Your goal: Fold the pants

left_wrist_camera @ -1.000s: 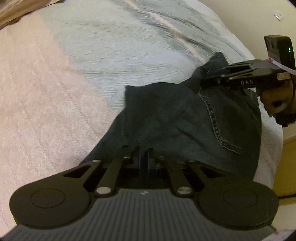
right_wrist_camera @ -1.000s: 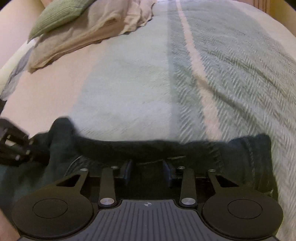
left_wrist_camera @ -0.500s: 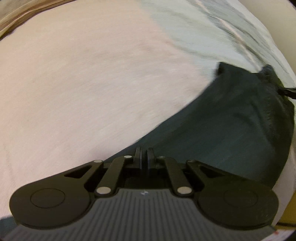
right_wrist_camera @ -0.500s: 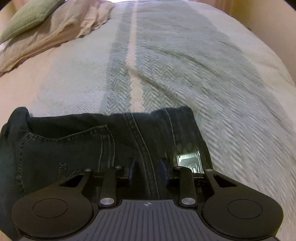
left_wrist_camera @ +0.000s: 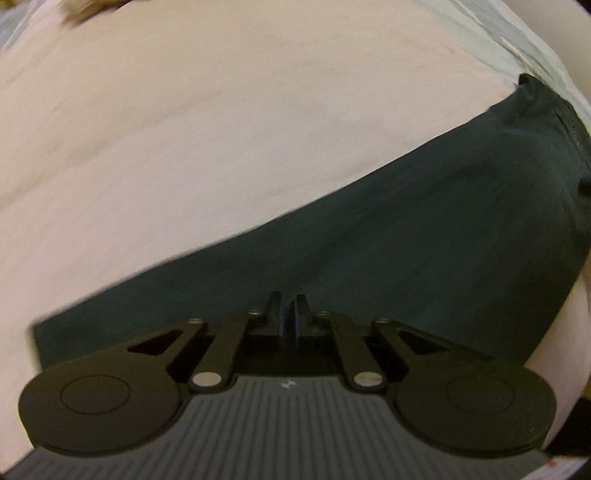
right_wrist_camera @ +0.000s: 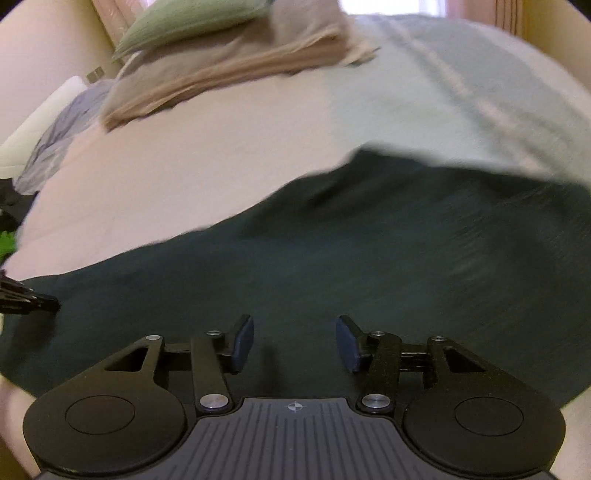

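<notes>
Dark blue-green denim pants (left_wrist_camera: 406,240) lie stretched in a long band across the bed. My left gripper (left_wrist_camera: 290,314) points down at their near end, its jaws shut on a pinch of the fabric. In the right wrist view the same pants (right_wrist_camera: 332,240) fill the lower half, and the left gripper (right_wrist_camera: 48,303) shows at the far left, at the end of the cloth. My right gripper (right_wrist_camera: 294,341) hovers over the middle of the pants. Its jaws are opening, the blue pads (right_wrist_camera: 242,341) stand well apart, and nothing is pressed between them.
The bed has a pale pink cover (left_wrist_camera: 221,129) and a light teal striped blanket (right_wrist_camera: 461,81) on the right. A folded beige blanket (right_wrist_camera: 229,70) and a green pillow (right_wrist_camera: 192,22) lie at the head. Grey bedding (right_wrist_camera: 55,147) sits at the far left.
My left gripper has dragged its end of the pants sideways, pulling them out long and flat. My right gripper has let go of the waistband, opened, and shifted over the middle of the pants.
</notes>
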`<state>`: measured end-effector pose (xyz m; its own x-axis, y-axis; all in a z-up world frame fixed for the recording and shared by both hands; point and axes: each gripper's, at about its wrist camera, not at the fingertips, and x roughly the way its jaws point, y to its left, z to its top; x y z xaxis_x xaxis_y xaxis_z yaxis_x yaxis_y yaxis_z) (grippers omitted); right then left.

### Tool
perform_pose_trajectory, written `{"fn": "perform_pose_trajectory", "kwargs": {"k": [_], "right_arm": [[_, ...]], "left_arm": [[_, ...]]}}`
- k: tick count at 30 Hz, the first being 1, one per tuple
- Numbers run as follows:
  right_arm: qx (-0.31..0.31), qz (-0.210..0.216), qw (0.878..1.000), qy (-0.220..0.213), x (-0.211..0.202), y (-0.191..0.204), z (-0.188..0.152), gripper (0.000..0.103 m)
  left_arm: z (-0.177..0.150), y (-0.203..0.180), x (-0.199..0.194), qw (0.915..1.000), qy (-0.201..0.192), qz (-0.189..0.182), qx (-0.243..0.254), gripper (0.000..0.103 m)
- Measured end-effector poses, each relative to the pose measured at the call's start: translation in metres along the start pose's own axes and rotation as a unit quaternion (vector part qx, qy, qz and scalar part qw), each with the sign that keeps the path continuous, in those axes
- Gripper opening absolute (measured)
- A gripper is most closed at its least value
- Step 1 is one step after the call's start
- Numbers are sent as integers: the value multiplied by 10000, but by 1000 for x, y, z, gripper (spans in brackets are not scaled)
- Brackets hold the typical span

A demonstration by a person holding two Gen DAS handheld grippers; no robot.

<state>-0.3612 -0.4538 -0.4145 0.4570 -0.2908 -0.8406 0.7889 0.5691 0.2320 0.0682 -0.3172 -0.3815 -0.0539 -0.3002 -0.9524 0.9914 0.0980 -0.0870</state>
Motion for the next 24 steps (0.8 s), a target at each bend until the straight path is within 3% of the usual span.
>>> {"fn": "perform_pose_trajectory", "kwargs": {"k": [4,7,10,14,18,24], "right_arm": [[253,98,9987,428,35,82,-30,48],[157,192,9971,719,49,137,-47,53],[-186,445,9945,924,45,186,-59,55],[-699,801,9910,814,29,241,-72,55],[-1159,1175,9852,465,18,280,-85,56],[-2109,1347,9681,75,16,351,-120,55]], "left_arm": [[-38,73,-23,10000,-25,31,-49,4],[-60,107,-39,9998,-37,175,-103,4],[-73,122,-62,9991,-89,405,39,5],[-84,128,-94,9979,-302,519,241,8],[-98,115,-116,9931,-518,260,1024,8],[-105,100,-107,9695,-372,-79,2423,12]]}}
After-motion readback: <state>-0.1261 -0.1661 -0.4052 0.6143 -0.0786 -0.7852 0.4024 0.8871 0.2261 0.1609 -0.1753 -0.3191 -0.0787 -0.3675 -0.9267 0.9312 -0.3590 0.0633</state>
